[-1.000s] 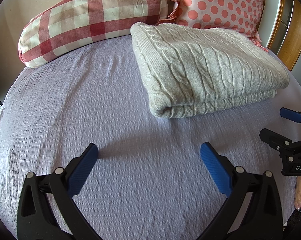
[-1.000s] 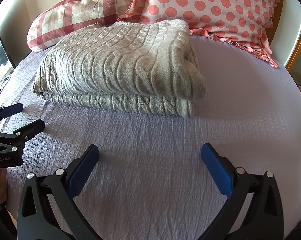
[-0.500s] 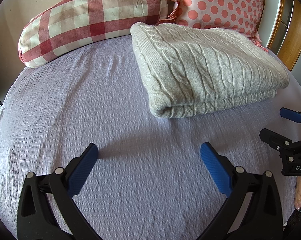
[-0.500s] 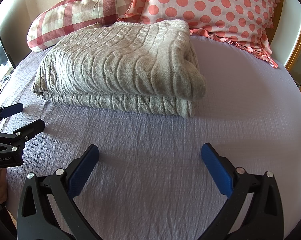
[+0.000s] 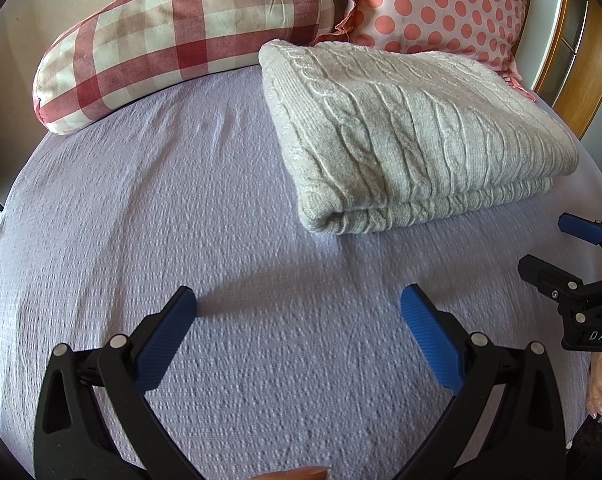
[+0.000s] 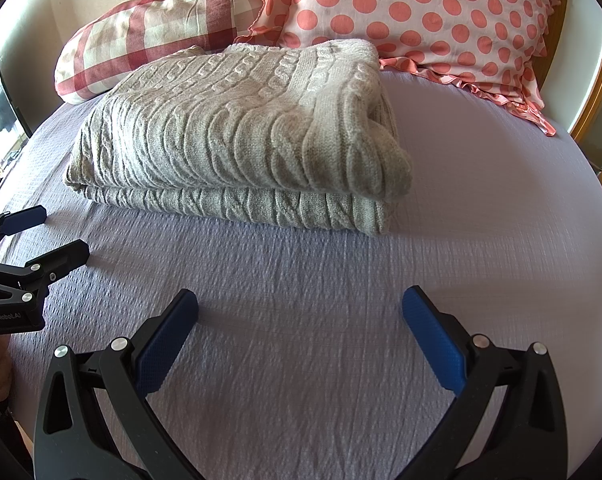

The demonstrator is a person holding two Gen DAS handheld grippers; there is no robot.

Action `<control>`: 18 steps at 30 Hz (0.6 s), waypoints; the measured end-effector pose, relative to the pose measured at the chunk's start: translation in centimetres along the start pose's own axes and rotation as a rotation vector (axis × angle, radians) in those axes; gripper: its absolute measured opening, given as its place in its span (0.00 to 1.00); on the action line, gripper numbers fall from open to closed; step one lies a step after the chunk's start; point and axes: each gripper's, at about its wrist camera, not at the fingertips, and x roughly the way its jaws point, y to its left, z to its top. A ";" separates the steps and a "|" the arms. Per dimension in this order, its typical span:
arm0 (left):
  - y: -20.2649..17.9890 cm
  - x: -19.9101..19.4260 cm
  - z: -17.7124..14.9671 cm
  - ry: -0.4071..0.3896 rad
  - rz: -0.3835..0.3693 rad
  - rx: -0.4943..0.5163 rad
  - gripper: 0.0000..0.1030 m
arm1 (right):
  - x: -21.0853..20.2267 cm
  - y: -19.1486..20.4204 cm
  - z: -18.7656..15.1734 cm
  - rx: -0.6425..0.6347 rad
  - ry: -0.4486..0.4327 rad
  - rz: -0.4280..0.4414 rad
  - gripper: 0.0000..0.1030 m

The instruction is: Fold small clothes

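Sweater [image 5: 413,136], a grey cable-knit piece, lies folded in a thick rectangle on the bed [image 5: 181,208], toward its head end, with a rounded fold facing the cameras and two stacked layers showing along its near edge. Lavender textured bedding covers the bed beneath and around it. Behind the sweater, a pink pillow with coral polka dots [image 6: 441,12] and a ruffled edge leans against the headboard, its lower edge just behind the knit; beside it lies a red-and-cream checked pillow [image 5: 173,36], close to the sweater's far corner. A wooden door or cabinet front [image 5: 581,60] shows at the bed's right side. The left claw [image 5: 299,312] hovers over bare bedding in front of the sweater, blue pads spread wide and grasping nothing. The right claw [image 6: 301,312] is likewise released, apart from the sweater's near edge, and appears at the right margin of the left wrist view.
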 end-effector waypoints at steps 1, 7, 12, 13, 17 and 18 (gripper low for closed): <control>0.0 0.0 0.1 0.005 0.000 0.001 0.98 | 0.0 0.0 0.0 0.000 0.000 0.000 0.99; 0.1 0.0 0.2 0.014 -0.003 0.003 0.98 | 0.0 0.0 0.0 0.000 0.000 0.000 0.99; 0.1 0.1 0.2 0.016 -0.004 0.005 0.98 | 0.0 0.0 0.0 0.001 0.000 0.000 0.99; 0.1 0.1 0.2 0.016 -0.003 0.005 0.98 | 0.0 0.0 0.0 0.001 0.000 0.000 0.99; 0.1 0.1 0.1 0.009 -0.003 0.003 0.98 | 0.0 0.0 0.0 0.001 0.000 0.000 0.99; 0.1 0.0 0.0 0.003 -0.003 0.003 0.98 | 0.0 0.0 0.0 0.001 0.000 0.000 0.99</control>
